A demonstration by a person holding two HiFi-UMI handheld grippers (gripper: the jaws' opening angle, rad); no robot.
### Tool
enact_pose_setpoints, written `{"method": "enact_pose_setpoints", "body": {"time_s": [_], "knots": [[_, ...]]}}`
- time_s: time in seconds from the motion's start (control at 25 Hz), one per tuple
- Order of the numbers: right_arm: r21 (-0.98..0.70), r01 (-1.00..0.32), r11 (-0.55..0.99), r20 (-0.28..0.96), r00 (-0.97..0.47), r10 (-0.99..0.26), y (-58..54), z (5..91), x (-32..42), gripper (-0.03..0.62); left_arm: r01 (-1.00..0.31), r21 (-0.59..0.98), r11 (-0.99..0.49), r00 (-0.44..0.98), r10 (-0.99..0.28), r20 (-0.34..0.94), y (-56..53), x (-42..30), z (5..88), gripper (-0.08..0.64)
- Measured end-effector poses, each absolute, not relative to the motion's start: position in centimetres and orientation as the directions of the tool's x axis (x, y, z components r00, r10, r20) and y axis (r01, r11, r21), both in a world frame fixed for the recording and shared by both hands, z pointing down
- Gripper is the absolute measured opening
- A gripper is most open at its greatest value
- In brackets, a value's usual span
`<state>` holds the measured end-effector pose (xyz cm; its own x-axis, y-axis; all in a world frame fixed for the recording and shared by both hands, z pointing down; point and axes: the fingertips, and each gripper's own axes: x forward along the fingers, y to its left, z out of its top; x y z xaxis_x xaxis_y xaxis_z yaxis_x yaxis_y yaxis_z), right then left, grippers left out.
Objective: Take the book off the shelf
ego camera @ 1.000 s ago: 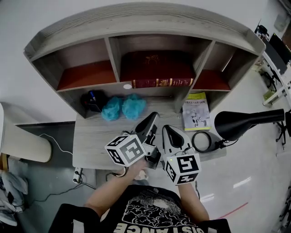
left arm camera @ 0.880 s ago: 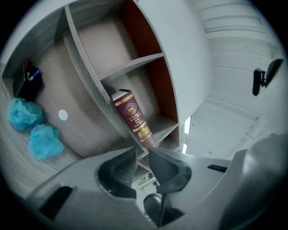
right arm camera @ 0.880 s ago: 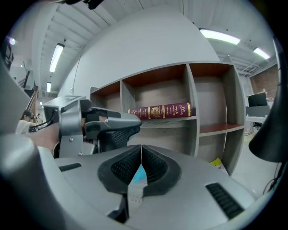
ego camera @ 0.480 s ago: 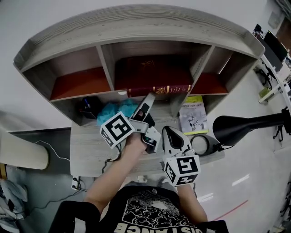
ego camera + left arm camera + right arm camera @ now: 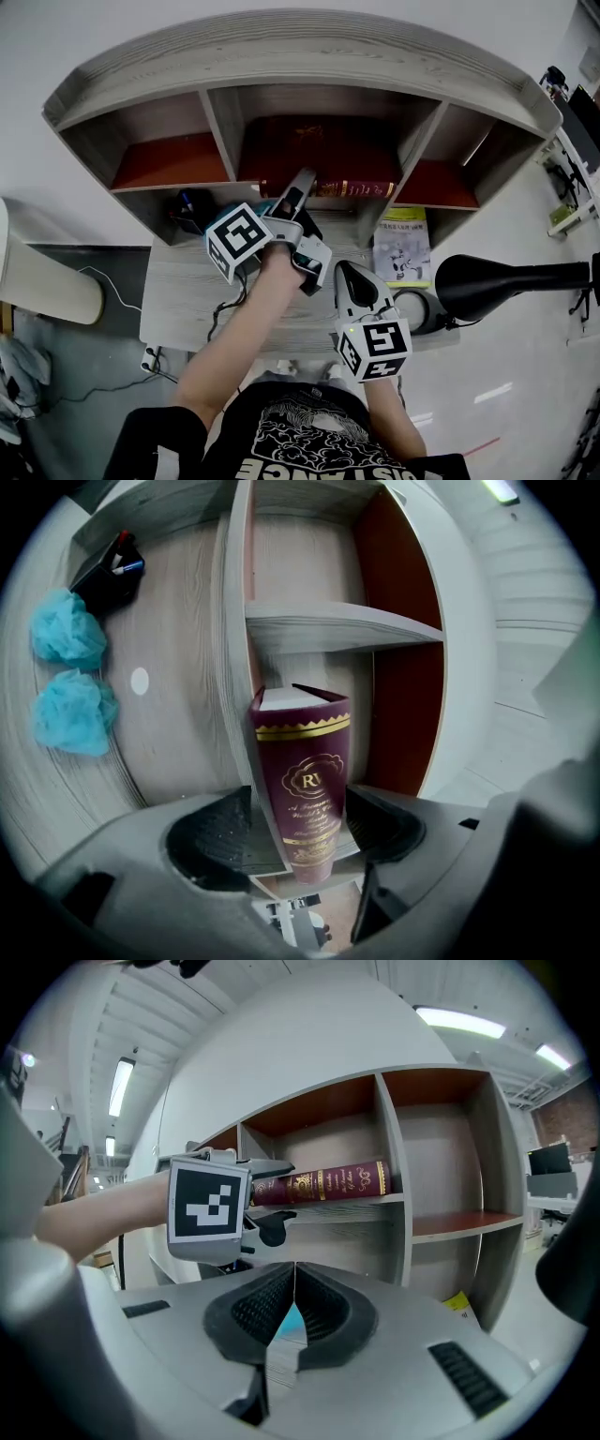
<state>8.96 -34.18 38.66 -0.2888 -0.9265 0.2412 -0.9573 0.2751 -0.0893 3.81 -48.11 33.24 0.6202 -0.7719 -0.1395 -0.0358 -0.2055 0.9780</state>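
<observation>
A dark red book (image 5: 323, 150) with gold print lies flat in the middle compartment of the grey wooden shelf (image 5: 281, 56), spine (image 5: 361, 188) facing out. My left gripper (image 5: 295, 187) reaches up to the left end of that spine. In the left gripper view the book (image 5: 305, 780) stands between the two pads while the jaws are opening; they sit close on either side without a visible squeeze. My right gripper (image 5: 349, 272) hovers low over the desk, jaws shut and empty. The right gripper view shows the book (image 5: 323, 1185) and the left gripper's marker cube (image 5: 208, 1208).
A black desk lamp (image 5: 506, 277) leans in from the right. Under the shelf lie a yellow booklet (image 5: 403, 246), a black pen holder (image 5: 190, 208) and two teal fluffy balls (image 5: 66, 635). The desk (image 5: 187, 291) has a cable at its left edge.
My left gripper rose from the desk to the middle compartment and its jaws went from shut to wide around the book's end. The right gripper stayed put.
</observation>
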Motion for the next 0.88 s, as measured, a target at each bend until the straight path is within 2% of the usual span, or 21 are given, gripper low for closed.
{"method": "enact_pose_setpoints", "body": {"time_s": [0.2, 0.28, 0.48, 0.88], "knots": [[-0.094, -0.941, 0.325, 0.24, -0.338, -0.91, -34.0, 38.7, 9.3, 0.017, 0.035, 0.982, -0.184, 0.607, -0.777, -0.168, -48.1, 3.8, 33.1, 0.266], [-0.097, -0.935, 0.341, 0.242, -0.355, -0.903, -33.9, 38.9, 9.5, 0.017, 0.049, 0.981, -0.186, 0.601, -0.78, -0.177, -48.1, 3.7, 32.9, 0.216], [-0.105, -0.924, 0.367, 0.239, -0.381, -0.893, -33.2, 38.9, 9.9, 0.017, 0.051, 0.98, -0.195, 0.58, -0.793, -0.188, -47.2, 3.4, 32.9, 0.209], [-0.108, -0.901, 0.42, 0.202, -0.433, -0.878, -32.6, 37.7, 10.4, 0.017, 0.103, 0.952, -0.287, 0.536, -0.791, -0.296, -43.2, 2.3, 32.7, 0.206]]}}
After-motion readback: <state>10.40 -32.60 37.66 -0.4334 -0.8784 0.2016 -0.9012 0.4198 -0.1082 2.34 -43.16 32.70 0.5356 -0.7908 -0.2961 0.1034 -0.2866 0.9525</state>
